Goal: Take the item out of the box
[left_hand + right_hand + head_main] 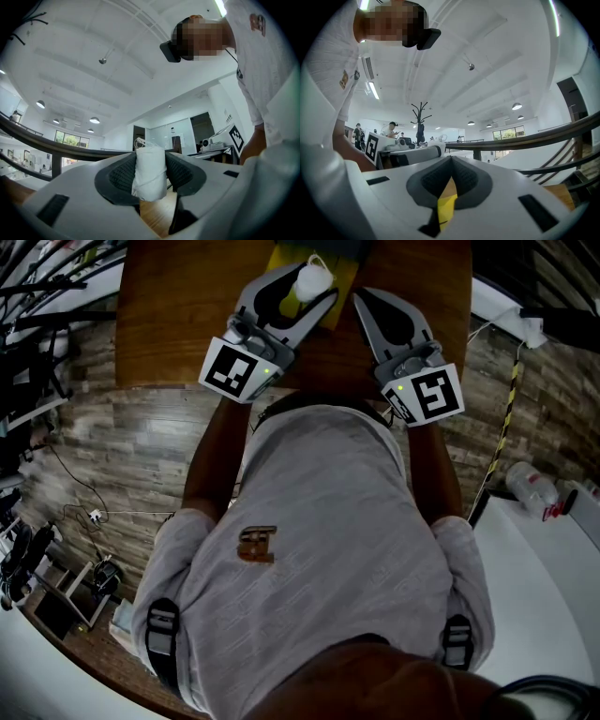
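In the head view my left gripper (319,281) is raised over the wooden table (187,315), shut on a small white roll (309,279) wound with thread. The left gripper view shows that white roll (150,172) upright, pinched between both dark pads (123,176), with the gripper (151,174) tilted up towards the ceiling. A yellow box (281,257) lies on the table just beyond the roll, mostly hidden. My right gripper (359,296) sits beside it, shut and empty. In the right gripper view the gripper (451,161) has its pads touching, and a strip of the yellow box (446,206) shows below them.
The person stands at the table's near edge on a wood-plank floor (122,442). Cables and equipment (37,549) crowd the left side. A white surface (534,577) with a plastic bottle (531,487) is at the right, behind a yellow-black striped strip (507,413).
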Tool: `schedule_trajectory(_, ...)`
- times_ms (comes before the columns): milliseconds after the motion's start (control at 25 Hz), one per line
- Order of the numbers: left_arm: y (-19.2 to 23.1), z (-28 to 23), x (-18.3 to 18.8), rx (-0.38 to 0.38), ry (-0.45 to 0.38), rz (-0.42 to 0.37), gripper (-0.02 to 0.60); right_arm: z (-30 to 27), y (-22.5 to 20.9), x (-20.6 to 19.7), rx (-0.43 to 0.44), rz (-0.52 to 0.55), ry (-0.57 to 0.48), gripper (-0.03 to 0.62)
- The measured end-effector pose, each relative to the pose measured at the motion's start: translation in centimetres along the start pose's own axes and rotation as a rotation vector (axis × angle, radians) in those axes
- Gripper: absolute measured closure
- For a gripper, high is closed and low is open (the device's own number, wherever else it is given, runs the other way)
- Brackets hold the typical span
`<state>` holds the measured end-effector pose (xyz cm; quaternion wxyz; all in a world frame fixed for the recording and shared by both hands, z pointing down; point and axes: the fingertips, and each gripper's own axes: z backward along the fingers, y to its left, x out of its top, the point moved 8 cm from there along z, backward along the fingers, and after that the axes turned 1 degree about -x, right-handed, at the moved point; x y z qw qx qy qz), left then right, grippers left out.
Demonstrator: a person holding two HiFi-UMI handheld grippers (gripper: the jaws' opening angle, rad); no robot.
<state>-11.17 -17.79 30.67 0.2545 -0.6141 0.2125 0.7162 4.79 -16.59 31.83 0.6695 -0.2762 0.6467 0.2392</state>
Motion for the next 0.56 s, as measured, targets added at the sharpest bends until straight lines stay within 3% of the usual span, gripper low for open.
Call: schedule_trajectory(560, -0.12, -0.15, 0.03, -0.006, -0.004, 0.003, 0.374, -0.02, -0.09, -0.09, 0.004, 0.001, -0.001, 0.563)
